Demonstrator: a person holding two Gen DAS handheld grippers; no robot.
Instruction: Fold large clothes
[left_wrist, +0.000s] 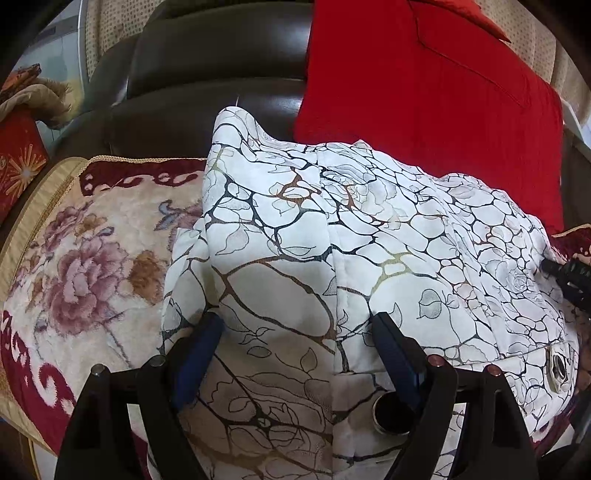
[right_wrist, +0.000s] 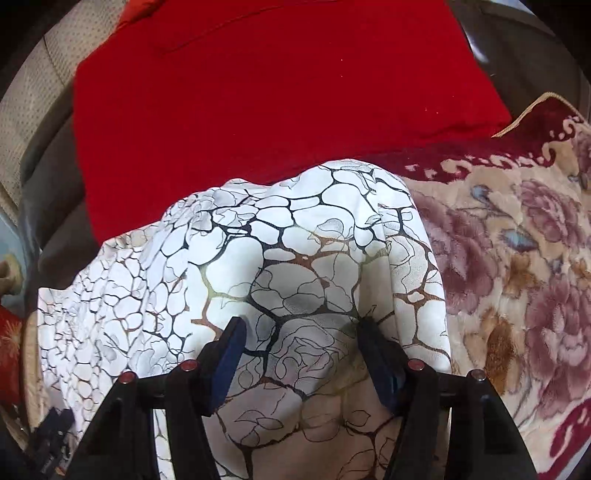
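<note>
One garment (left_wrist: 332, 236), white w/ a dark vein print, lies bunched on the floral blanket (left_wrist: 92, 251) by the red cushion (left_wrist: 424, 92). Prob. light, soft, slippery; best taken at a hem or seam. Left gripper (left_wrist: 299, 328) wide, right gripper (right_wrist: 299, 332) narrower, both empty over cloth. Only left view shows the eyelet (left_wrist: 558, 367) and ring (left_wrist: 391, 413).

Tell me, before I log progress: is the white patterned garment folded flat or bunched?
Bunched: the white patterned garment mounds with loose creases on the floral blanket.
</note>
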